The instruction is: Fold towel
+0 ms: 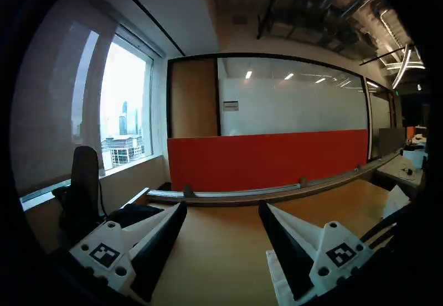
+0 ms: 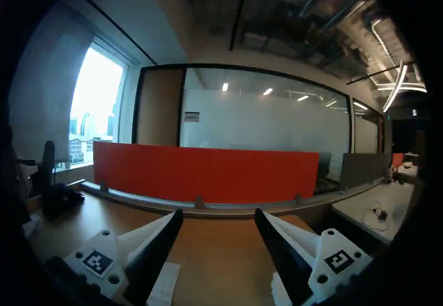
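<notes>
Wooden desk (image 1: 221,250), red divider (image 1: 266,159) behind. Left gripper (image 1: 221,205) and right gripper (image 2: 217,212) both spread apart, empty, aimed level. White towel (image 2: 164,284) barely shows beneath the fingers. Probably pre-grasp: tilt down, find the corners, pinch both evenly.

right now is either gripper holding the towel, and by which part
Nothing is held. The left gripper and right gripper are both open above the desk; the towel lies below them, ungripped.
</notes>
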Tool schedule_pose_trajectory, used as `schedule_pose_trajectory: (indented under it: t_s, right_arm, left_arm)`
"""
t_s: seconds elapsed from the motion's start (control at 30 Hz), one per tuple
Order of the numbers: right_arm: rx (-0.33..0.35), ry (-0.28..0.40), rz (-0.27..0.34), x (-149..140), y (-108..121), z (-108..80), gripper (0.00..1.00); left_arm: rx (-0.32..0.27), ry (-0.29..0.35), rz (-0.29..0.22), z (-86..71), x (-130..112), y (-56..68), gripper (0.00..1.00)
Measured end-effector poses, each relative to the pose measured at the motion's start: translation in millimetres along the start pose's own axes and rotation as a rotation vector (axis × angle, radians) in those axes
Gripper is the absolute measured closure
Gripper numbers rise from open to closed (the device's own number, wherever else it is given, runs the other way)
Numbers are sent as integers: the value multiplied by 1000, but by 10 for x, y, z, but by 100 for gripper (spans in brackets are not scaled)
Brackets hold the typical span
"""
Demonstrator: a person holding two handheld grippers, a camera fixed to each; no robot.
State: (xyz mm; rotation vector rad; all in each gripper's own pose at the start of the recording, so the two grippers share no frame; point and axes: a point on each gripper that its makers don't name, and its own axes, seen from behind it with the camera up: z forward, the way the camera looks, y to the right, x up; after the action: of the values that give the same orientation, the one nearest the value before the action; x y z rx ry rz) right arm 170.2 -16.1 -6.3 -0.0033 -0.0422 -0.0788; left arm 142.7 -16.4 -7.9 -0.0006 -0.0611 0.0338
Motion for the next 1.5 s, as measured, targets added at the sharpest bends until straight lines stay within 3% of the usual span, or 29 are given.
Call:
schedule_pose_trajectory:
  t_s: [0.3, 0.6, 0.9, 1.27, 1.5]
  right_arm:
    - [89, -55, -59, -6, -199, -70, 0]
    - [248, -137, -109, -116, -476, -168, 0]
    - [333, -196, -105, -189, -615, -215, 0]
    - [435, -282, -141, -534, -828, -333, 0]
    - [463, -335, -165, -800, -883, -392, 0]
  left_arm:
    - [-92, -47, 29, -23, 20, 175, 4]
    - [-201, -122, 63, -96, -111, 386, 4]
    - [-259, -182, 64, -183, -312, 538, 4]
    - [-307, -234, 100, -264, -570, 651, 4]
    - [-351, -264, 122, -311, -796, 760, 4]
